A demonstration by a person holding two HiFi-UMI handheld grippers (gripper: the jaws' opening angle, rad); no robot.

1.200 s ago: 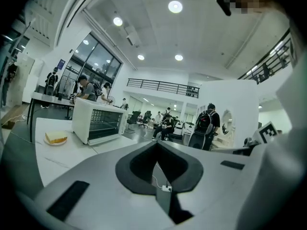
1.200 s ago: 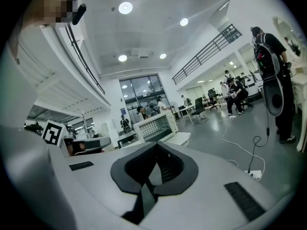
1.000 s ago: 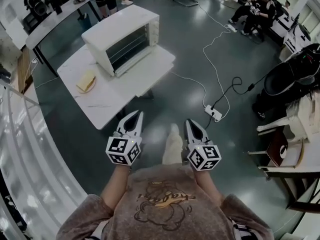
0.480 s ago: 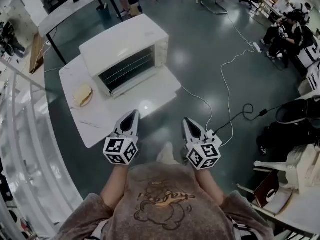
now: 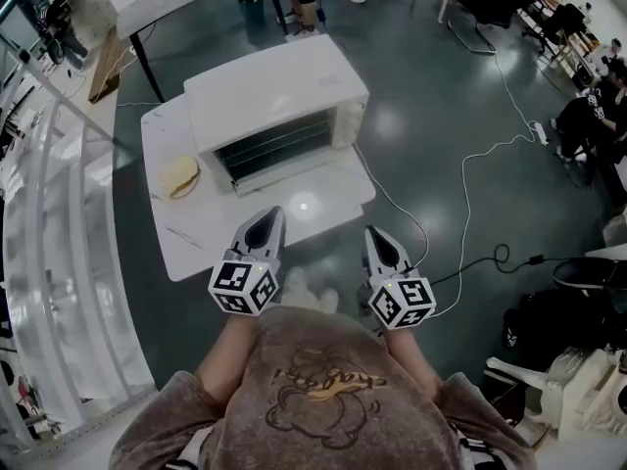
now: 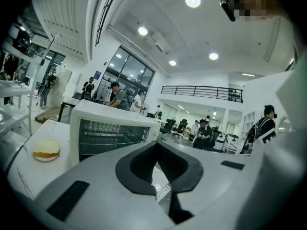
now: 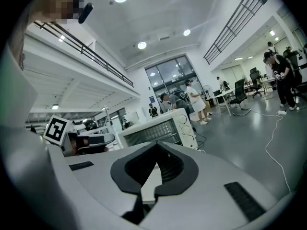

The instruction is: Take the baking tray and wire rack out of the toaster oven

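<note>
Toaster oven (image 5: 279, 101), white and box-shaped, facing two hand-held grippers.
It stands on the white rectangular surface (image 5: 211, 238). A metal wire rack (image 5: 277, 147) shows behind its glass front, but the baking tray cannot be made out. The left hand-held gripper (image 5: 269, 221) and right hand-held gripper (image 5: 375, 241) hover by the near edge, apart from the oven, jaws pressed together on nothing.

One toaster oven (image 5: 274, 106) stood on one white surface (image 5: 323, 199) ahead of the fingers. One plate of bread (image 5: 180, 175) lay ahead and left of them. Two grippers showed, the left gripper (image 5: 273, 213) and the right gripper (image 5: 371, 233), each bearing one marker cube (image 5: 243, 287).
</note>
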